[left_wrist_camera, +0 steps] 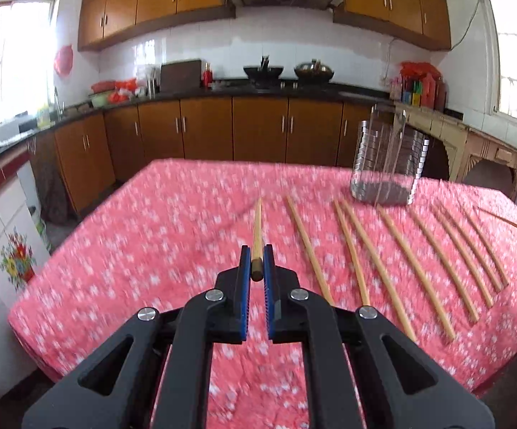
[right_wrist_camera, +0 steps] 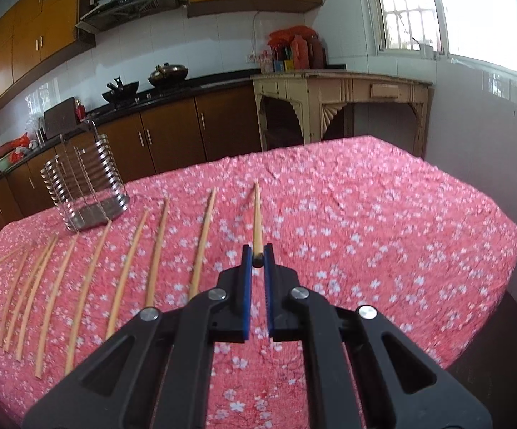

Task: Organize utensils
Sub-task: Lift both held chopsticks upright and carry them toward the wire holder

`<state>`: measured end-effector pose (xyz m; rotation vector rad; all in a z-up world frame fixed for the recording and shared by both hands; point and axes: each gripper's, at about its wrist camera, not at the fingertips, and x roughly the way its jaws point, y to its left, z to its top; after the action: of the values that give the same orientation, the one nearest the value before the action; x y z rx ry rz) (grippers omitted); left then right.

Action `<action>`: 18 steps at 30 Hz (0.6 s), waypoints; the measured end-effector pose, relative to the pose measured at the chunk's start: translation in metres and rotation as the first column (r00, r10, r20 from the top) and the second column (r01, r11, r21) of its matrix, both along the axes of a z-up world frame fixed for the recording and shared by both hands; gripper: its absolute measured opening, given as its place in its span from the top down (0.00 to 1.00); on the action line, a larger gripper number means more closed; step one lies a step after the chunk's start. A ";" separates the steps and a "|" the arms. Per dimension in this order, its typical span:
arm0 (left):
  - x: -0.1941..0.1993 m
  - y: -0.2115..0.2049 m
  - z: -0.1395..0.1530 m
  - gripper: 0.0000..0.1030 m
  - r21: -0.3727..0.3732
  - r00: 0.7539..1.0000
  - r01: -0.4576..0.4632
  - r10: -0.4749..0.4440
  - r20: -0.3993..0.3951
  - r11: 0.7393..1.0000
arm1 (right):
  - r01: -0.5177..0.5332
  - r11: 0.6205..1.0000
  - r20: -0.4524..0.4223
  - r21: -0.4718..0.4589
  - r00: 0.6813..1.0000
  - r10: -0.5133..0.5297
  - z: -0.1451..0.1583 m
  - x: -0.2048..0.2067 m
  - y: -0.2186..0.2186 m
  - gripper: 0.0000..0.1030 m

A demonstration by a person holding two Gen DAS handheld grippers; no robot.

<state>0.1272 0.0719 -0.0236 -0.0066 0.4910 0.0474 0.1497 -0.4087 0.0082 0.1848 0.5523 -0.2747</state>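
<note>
My left gripper is shut on the dark butt end of a wooden chopstick that points away over the table. My right gripper is shut on the butt end of another wooden chopstick, also pointing away. Several more chopsticks lie side by side on the pink floral tablecloth, right of the left gripper; in the right wrist view they lie left of the right gripper. A metal wire utensil holder stands upright and empty behind them, also in the right wrist view.
The pink cloth covers the table. Its far edge faces brown kitchen cabinets. A beige side table stands beyond the far right corner. A white cupboard stands left of the table.
</note>
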 end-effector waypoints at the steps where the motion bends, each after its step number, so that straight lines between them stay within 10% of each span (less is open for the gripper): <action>1: 0.001 0.000 0.006 0.93 0.006 1.000 0.004 -0.004 0.017 1.000 | -0.002 1.000 0.013 -0.005 1.000 0.002 0.006 0.000 0.000 0.93; 18: 0.047 0.008 0.079 0.93 0.012 0.990 0.031 -0.032 0.135 0.999 | -0.048 0.997 0.168 -0.061 0.984 0.058 0.107 0.037 0.005 0.93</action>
<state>0.1740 0.0802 0.0551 0.0074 0.3555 0.0184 0.1870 -0.4040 0.1148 0.1363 0.3797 -0.2201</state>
